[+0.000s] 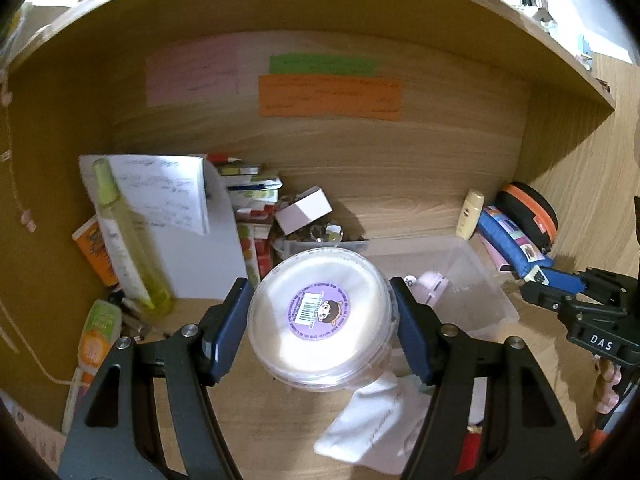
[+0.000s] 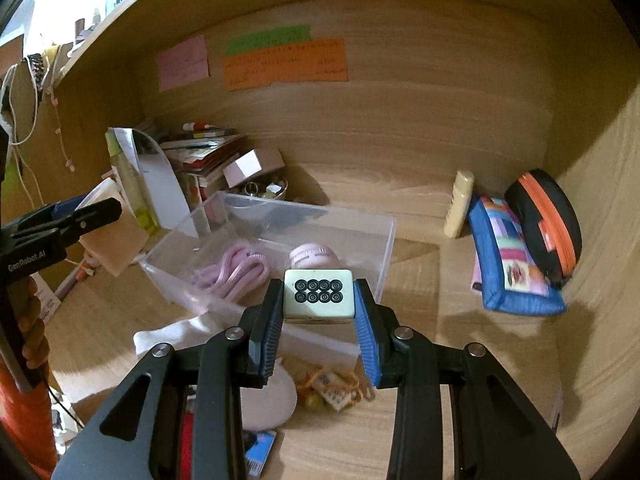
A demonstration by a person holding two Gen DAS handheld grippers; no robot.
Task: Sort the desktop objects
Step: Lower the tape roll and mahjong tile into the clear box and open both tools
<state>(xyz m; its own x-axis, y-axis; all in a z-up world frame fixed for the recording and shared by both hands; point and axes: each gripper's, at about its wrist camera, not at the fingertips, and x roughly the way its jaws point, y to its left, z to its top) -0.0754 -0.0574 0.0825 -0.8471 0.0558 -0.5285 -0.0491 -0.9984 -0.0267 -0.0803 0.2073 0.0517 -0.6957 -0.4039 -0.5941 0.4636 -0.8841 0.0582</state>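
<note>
Pinching a light, slippery round tub [image 1: 322, 314] across its rim, the left jaws are holding; the right jaws are clamping a hard, smooth tile [image 2: 319, 299] by its sides.

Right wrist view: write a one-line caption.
Right gripper holds a mahjong tile above a clear bin.

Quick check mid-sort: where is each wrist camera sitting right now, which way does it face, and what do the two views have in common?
Left wrist: on the left gripper, facing into the wooden desk alcove; its fingers clamp a round clear container; the right gripper shows at right.
Right wrist: on the right gripper, facing the same alcove; its fingers clamp a mahjong tile; the left gripper and a hand show at left.
Shared: clear plastic bin, orange note, blue pouch.
</note>
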